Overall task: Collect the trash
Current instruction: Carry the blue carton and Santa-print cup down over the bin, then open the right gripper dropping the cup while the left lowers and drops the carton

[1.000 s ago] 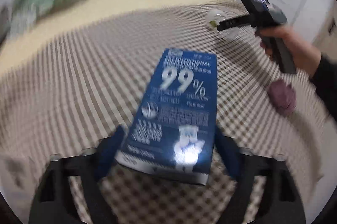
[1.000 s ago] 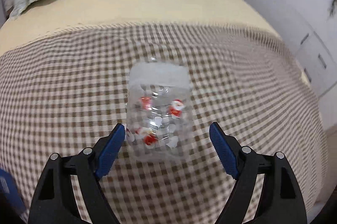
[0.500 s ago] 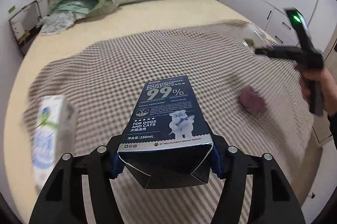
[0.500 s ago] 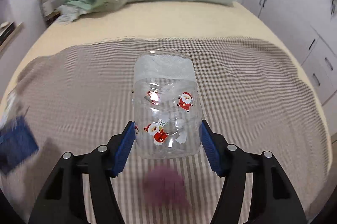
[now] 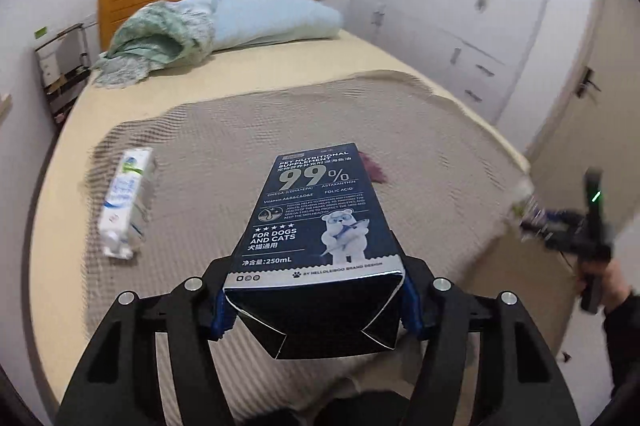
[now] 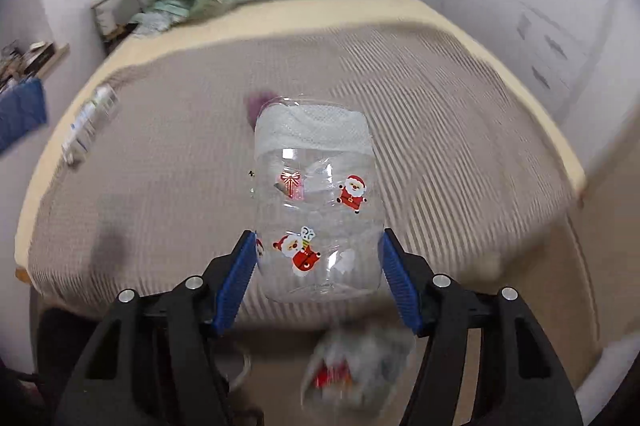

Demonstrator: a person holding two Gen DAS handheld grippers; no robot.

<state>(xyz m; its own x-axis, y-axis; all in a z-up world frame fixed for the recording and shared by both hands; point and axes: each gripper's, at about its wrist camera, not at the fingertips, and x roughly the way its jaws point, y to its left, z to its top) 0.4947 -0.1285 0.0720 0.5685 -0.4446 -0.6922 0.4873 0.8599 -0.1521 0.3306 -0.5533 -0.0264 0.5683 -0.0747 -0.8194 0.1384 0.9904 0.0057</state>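
Note:
My left gripper (image 5: 316, 300) is shut on a dark blue pet-supplement carton (image 5: 316, 218), held in the air near the foot of the bed. My right gripper (image 6: 318, 274) is shut on a clear plastic jar (image 6: 316, 201) with Santa stickers and a white mesh band, also lifted off the bed. A white and blue milk carton (image 5: 126, 201) lies on the checked blanket at the left, and shows as the milk carton (image 6: 88, 123) in the right wrist view. A purple crumpled lump (image 5: 374, 167) rests mid-blanket, partly behind the blue carton.
The checked blanket (image 5: 420, 145) covers the bed's lower half. Pillows (image 5: 272, 19) and the wooden headboard stand at the far end. White wardrobes (image 5: 460, 5) line the right wall. On the floor below the jar sits a blurred bag of rubbish (image 6: 352, 374). A person's hand (image 5: 600, 282) holds the right gripper.
Both grippers closed on their objects, lifted them off the blanket and pulled back toward the foot of the bed. The right one swung out past the bed's right edge.

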